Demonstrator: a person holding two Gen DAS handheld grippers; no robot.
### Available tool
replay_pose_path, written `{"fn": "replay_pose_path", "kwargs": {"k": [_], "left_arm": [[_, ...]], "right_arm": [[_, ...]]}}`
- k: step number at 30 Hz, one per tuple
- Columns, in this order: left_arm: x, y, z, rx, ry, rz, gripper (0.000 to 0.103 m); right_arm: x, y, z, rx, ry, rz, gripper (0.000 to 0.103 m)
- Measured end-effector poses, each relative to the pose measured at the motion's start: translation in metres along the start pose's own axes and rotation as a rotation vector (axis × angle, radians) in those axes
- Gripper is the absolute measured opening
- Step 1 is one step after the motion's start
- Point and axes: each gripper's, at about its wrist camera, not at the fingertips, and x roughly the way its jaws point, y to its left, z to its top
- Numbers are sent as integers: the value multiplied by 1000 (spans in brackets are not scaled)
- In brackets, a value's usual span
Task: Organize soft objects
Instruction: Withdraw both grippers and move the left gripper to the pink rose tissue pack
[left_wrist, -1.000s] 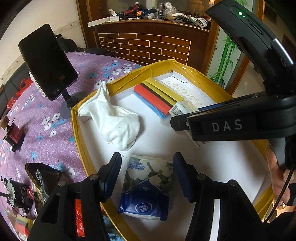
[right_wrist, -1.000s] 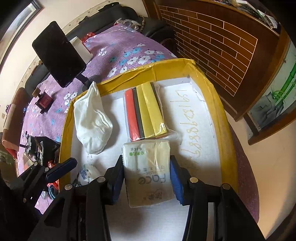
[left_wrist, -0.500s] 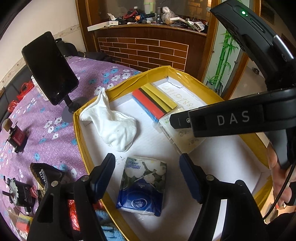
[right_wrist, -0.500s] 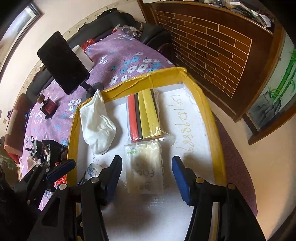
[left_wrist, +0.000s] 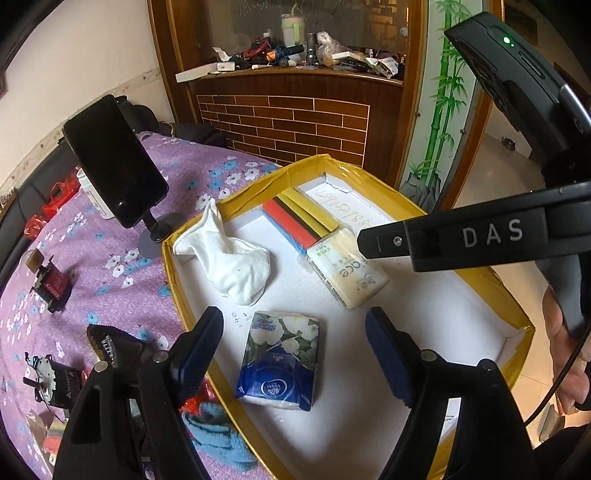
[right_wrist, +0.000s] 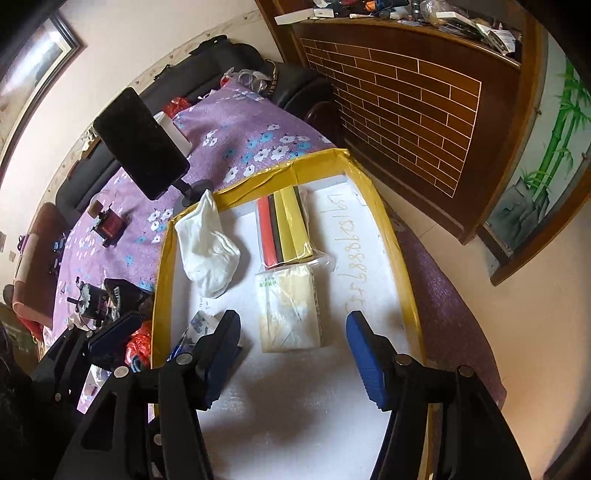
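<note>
- Left wrist view: the left tongs (left_wrist: 293, 343) have just been opening and now stand apart, nothing pinched. The blue floral tissue pack (left_wrist: 279, 360) lies flat on the tray floor between the pads, but neither pad touches it, so it looks like it's been set down.
- Everything else by that blue pack: the white sock (left_wrist: 231, 264) is just beyond it toward the tray's far left corner, the pale "Face" tissue pack (left_wrist: 347, 271) sits beyond and to the right, and the bag of coloured sponge strips (left_wrist: 301, 218) butts against that pale pack's far end. All of it is inside the yellow-rimmed tray (left_wrist: 173, 273).
- Right wrist view: the right tongs (right_wrist: 291, 354) have also just been spreading, now parted and empty, with the Face pack (right_wrist: 290, 308) resting loose between the pads.
- My read: this is the release step, with two packs placed at once.
- Next move, I'd guess: lift both tongs clear without nudging the packs, then go for the blue towel (left_wrist: 218, 432) lying outside the tray on the purple floral cloth (left_wrist: 110, 266), near side of the blue pack.
</note>
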Motion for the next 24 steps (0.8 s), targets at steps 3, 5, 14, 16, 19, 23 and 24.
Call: {"fn": "replay_pose_path", "kwargs": {"k": [3,5,14,16,19,23,24], "left_arm": [[-7,0,-2,3,-12,8,79],[-10,0,-3,4,-13,10,79],[-39,25,-21,-46,-35,56,79],[-47,37,-28,-78,-42,72,79],[-61,62,-39,-142,-50,108,79],[-77,90,-53,-219,-57,149,79],[-83,100,-60,-248,-60,165,79]], "right_arm": [[-5,2,-3,-1,-7,3,64],[-7,5,-5,0,-9,11,64],[-3,42,-12,-56,7,60,64],[0,56,-14,-81,16,76,64],[5,79,-16,-126,30,98,64],[12,110,-19,-191,48,130,64],[14,120,-21,-211,55,140,64]]}}
